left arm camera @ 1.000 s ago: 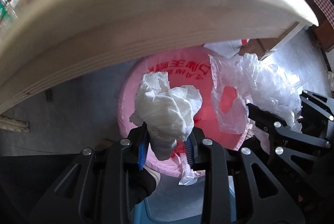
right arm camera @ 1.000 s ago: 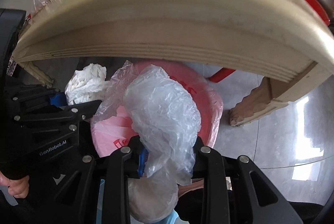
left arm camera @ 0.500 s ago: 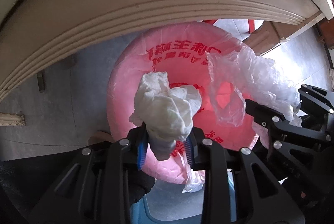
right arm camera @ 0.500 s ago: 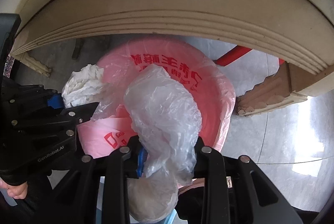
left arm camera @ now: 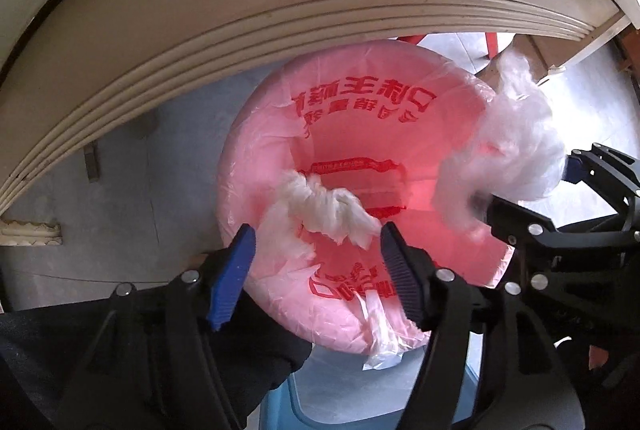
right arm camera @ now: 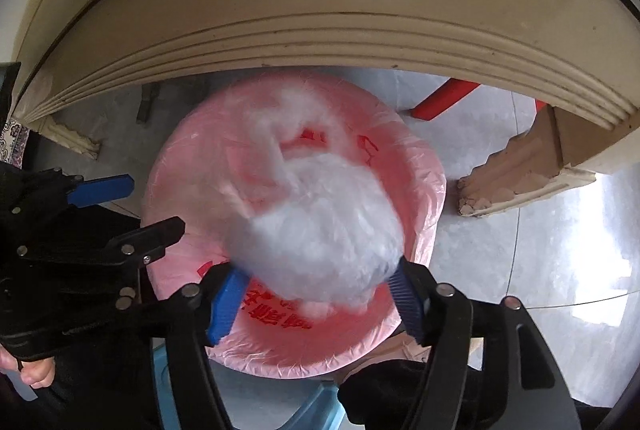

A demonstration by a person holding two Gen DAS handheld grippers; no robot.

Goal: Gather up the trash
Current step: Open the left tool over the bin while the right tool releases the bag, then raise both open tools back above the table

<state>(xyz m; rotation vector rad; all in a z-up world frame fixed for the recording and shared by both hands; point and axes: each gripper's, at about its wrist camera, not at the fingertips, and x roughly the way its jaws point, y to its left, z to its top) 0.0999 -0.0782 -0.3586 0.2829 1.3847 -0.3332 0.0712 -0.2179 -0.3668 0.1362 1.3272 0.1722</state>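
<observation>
As both point down, left hand-held gripper (left arm camera: 316, 250) opening — tissue (left arm camera: 324, 209) loose, bin (left arm camera: 256, 165) below.

Crumpled tissue (left arm camera: 328, 209), clear plastic (right arm camera: 320, 230) above pink-lined bin (left arm camera: 256, 157)

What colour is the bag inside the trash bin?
Pink bag with red writing, clearest in the left wrist view.

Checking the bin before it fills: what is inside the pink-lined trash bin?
The pink bin liner with red print covers the trash bin's inside. A crumpled white tissue and a clear plastic bag are blurred over its mouth and hide part of the bottom.
</observation>
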